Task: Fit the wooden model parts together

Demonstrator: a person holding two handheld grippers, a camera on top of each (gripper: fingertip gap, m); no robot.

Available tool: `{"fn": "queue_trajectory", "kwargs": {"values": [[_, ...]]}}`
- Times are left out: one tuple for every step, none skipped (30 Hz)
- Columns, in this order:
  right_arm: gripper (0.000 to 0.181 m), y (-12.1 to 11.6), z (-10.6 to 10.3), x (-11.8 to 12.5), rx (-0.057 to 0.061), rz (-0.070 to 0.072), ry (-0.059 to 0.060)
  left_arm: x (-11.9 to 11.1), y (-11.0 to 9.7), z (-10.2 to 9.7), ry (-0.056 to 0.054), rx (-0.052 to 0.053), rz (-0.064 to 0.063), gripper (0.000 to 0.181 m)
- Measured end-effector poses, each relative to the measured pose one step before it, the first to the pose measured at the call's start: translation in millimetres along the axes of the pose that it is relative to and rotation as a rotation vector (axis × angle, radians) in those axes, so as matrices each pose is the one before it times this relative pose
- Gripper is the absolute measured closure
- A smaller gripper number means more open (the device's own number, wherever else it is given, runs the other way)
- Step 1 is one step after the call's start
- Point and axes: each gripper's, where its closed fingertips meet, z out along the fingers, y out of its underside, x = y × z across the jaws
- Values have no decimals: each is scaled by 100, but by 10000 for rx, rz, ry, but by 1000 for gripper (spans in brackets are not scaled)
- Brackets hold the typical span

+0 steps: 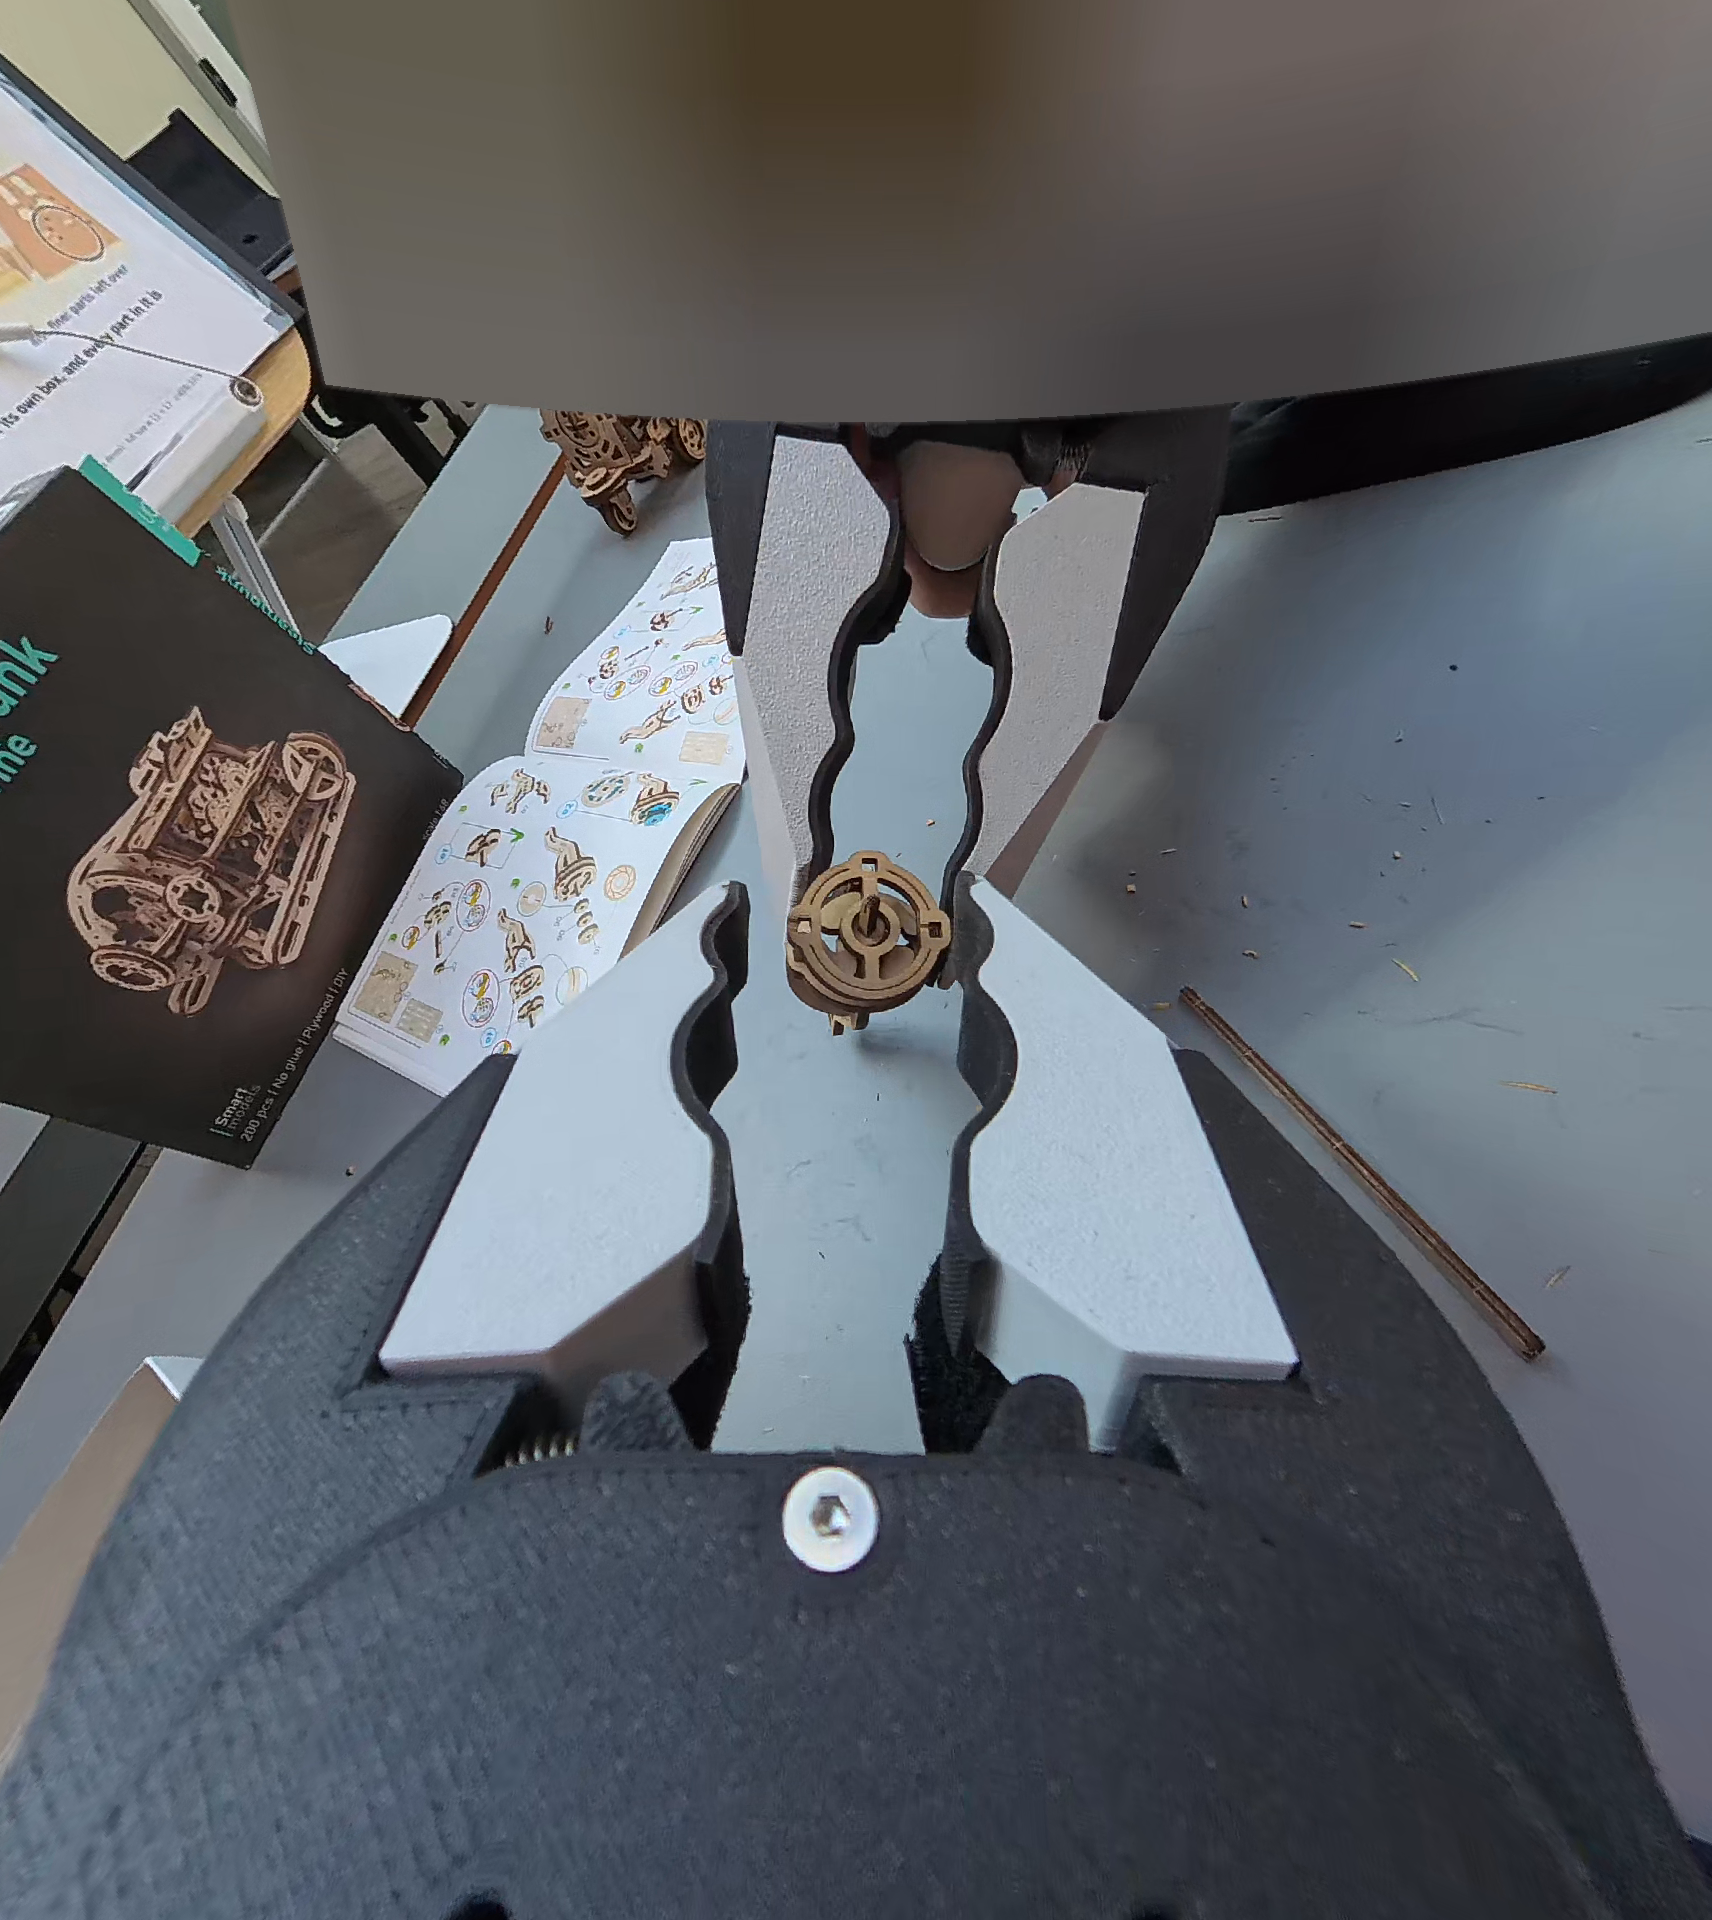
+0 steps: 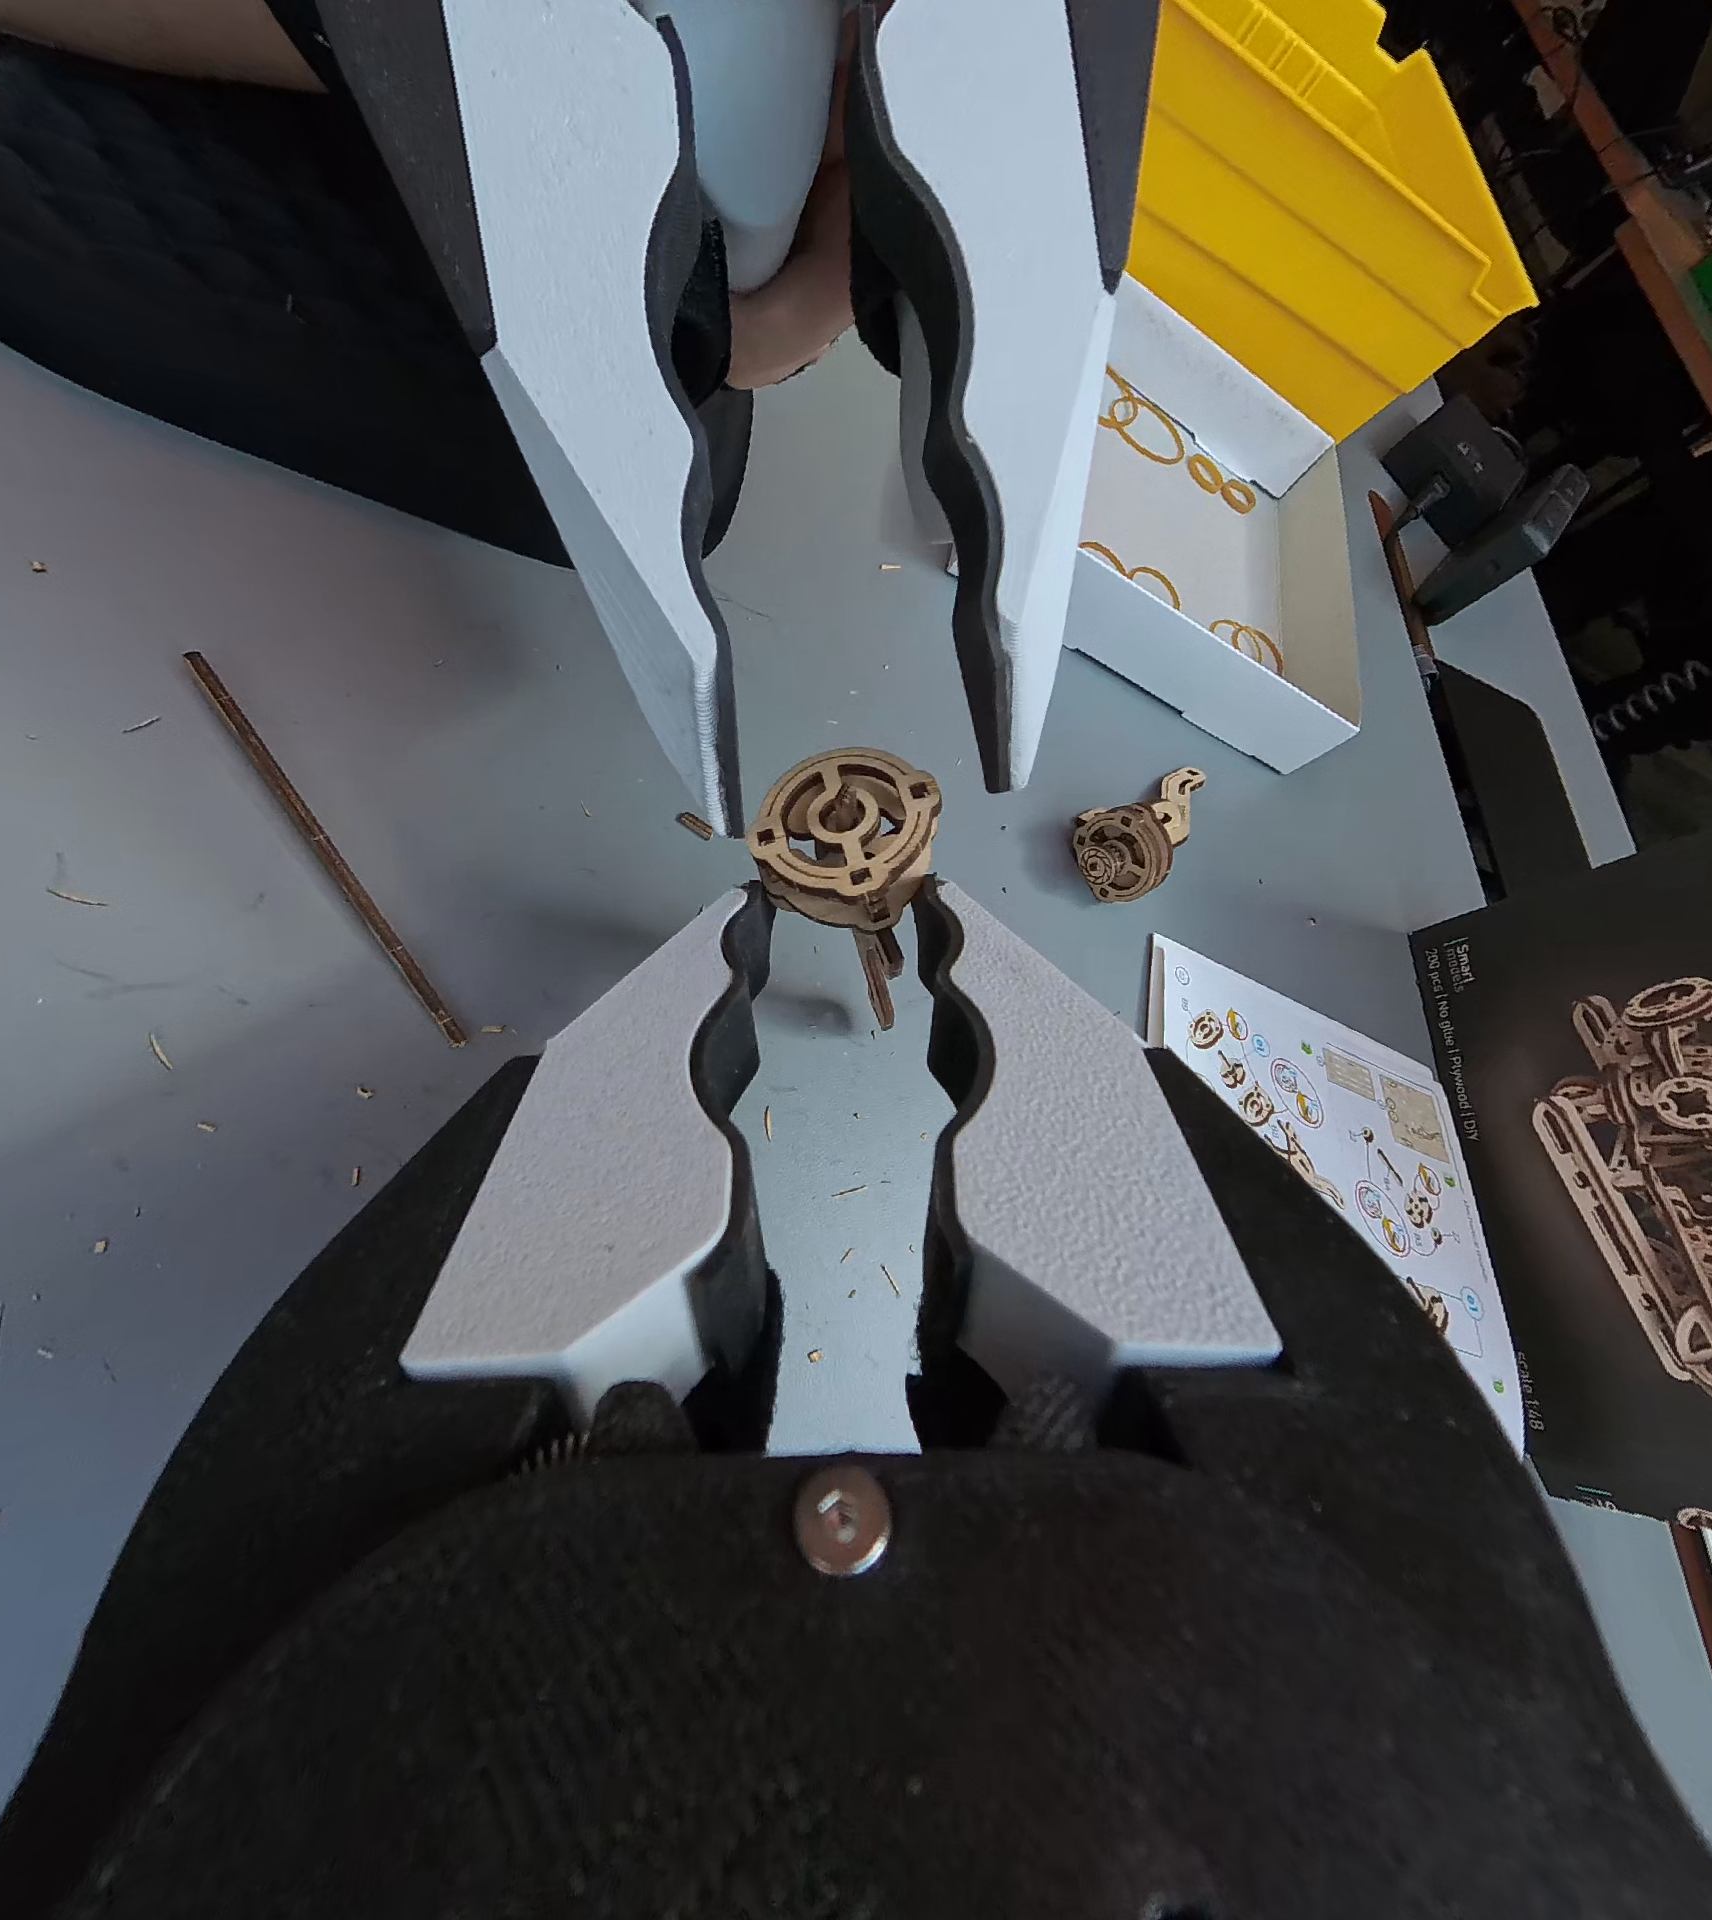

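A round wooden gear-like assembly (image 2: 844,826) with a short stem below hangs a little above the grey table (image 2: 208,1039). My right gripper (image 2: 841,899) is shut on its lower disc. In the left wrist view the same assembly (image 1: 867,930) sits between the right gripper's (image 1: 883,888) tips, which come in from the far side. My left gripper (image 1: 850,888) is open and empty, its fingers either side of the assembly. In the right wrist view the left gripper (image 2: 862,800) comes from above; one fingertip (image 2: 722,790) is close beside the assembly's rim.
A second small wooden sub-assembly (image 2: 1132,842) lies on the table to the right. A thin wooden stick (image 2: 322,847) lies left. Instruction booklet (image 1: 561,831), black kit box (image 1: 125,810), white tray (image 2: 1236,686) with rubber bands, yellow bin (image 2: 1299,187) and wood chips surround. Less than 4 cm separates the two grippers' tips.
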Motion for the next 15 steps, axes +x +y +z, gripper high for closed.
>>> {"fn": "queue_trajectory", "kwargs": {"values": [[154, -36, -32, 46, 28, 38, 11, 44, -10, -35, 19, 4, 39, 143], [154, -50, -29, 7, 34, 49, -20, 14, 37, -50, 3, -23, 55, 143], [154, -16, -27, 27, 24, 62, -16, -30, 34, -60, -30, -21, 63, 143], [154, -2, -24, 37, 26, 59, -15, -11, 46, -72, -5, -19, 60, 143], [154, -31, -43, 7, 36, 62, -30, 22, 79, -66, 11, -42, 51, 143], [154, -66, -49, -17, 54, 70, -50, 66, 150, -65, 52, -84, 26, 144], [154, -81, -42, -6, 65, 75, -40, 46, 145, -40, 43, -73, -13, 149], [154, -64, -39, -1, 52, 69, -35, -191, 2, -11, -94, 6, -25, 148], [154, -64, -26, -29, 46, 55, -49, -207, -60, -17, -120, 41, -8, 143], [154, -22, -11, -43, 18, 49, -44, -57, -52, -26, -36, 24, 15, 139], [154, -1, -9, 1, 4, 36, -15, -10, -27, -27, -17, 16, 43, 138], [154, -29, -9, -37, 25, 32, -33, -19, -28, -15, -41, 11, 72, 136], [154, -42, 3, -50, 22, 40, -45, -5, -17, 10, -52, 2, 88, 135], [154, -52, -7, -63, 27, 58, -48, -1, -37, 20, -53, 9, 97, 135], [154, -101, -19, -45, 51, 77, -52, 36, -48, 17, -41, 20, 98, 135]]}}
